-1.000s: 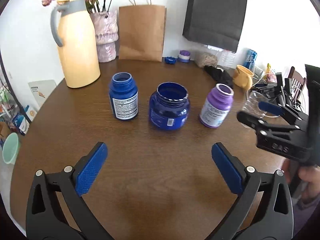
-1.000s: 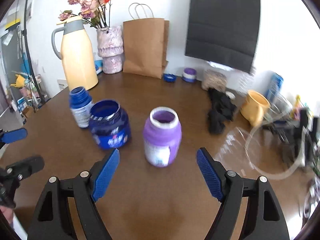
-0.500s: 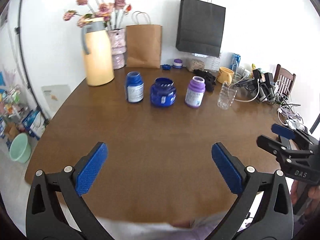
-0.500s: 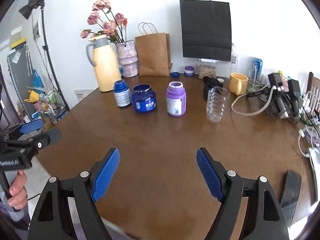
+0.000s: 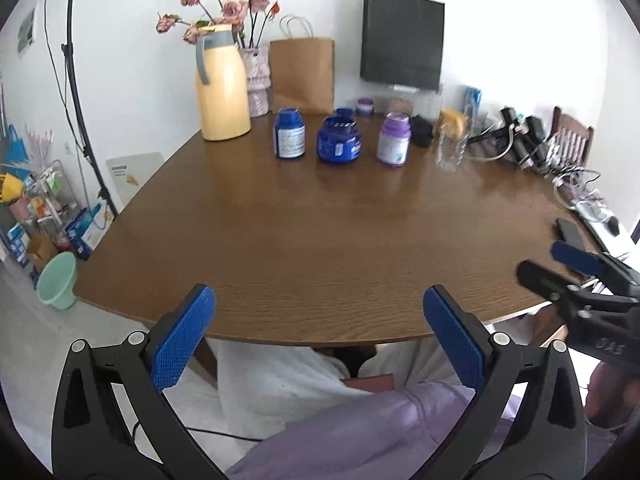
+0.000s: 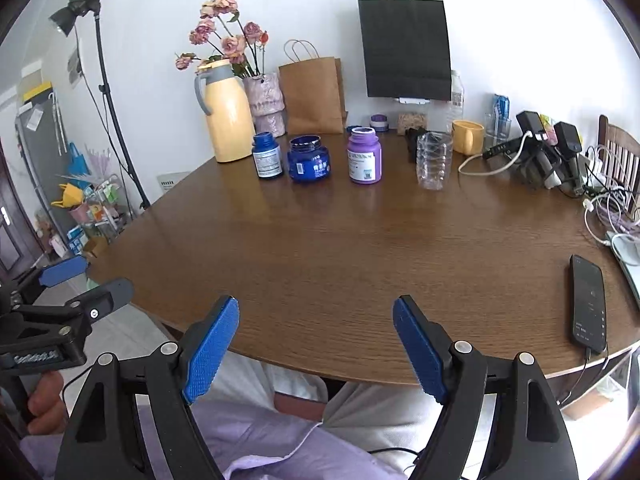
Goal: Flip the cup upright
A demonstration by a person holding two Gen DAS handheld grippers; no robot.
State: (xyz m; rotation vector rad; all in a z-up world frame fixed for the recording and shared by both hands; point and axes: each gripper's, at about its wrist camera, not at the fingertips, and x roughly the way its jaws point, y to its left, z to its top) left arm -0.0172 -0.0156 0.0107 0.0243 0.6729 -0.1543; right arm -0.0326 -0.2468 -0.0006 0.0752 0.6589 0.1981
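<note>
Both pairs of fingers are spread wide and hold nothing: my left gripper (image 5: 319, 336) hangs over the near edge of the table (image 5: 320, 240), and my right gripper (image 6: 316, 352) sits the same way over the near rim, its blue pads (image 6: 211, 350) clear of the wood. Going left to right along the far side, I see a yellow thermos jug (image 6: 227, 116), a vase of dried roses (image 6: 264, 100) behind it, a brown paper bag (image 6: 314, 96), then a row of three jars: a small blue bottle (image 6: 267, 155), a wide dark-blue jar (image 6: 309, 159) and a purple jar (image 6: 363, 155), all without lids. Just right of the purple jar stands the cup (image 6: 434, 160), a clear ribbed plastic one, resting on the table well apart from both my grippers. It is so transparent that I cannot tell with certainty which end is open. In the left wrist view the cup (image 5: 451, 152) is blurred and barely separates from the clutter behind it. Further right come a yellow mug (image 6: 467, 137), a tangle of black chargers and cables (image 6: 540, 156), and a phone (image 6: 588, 308) lying flat near the right edge. My lap, in lilac cloth, fills the bottom, cut off by the frame.
</note>
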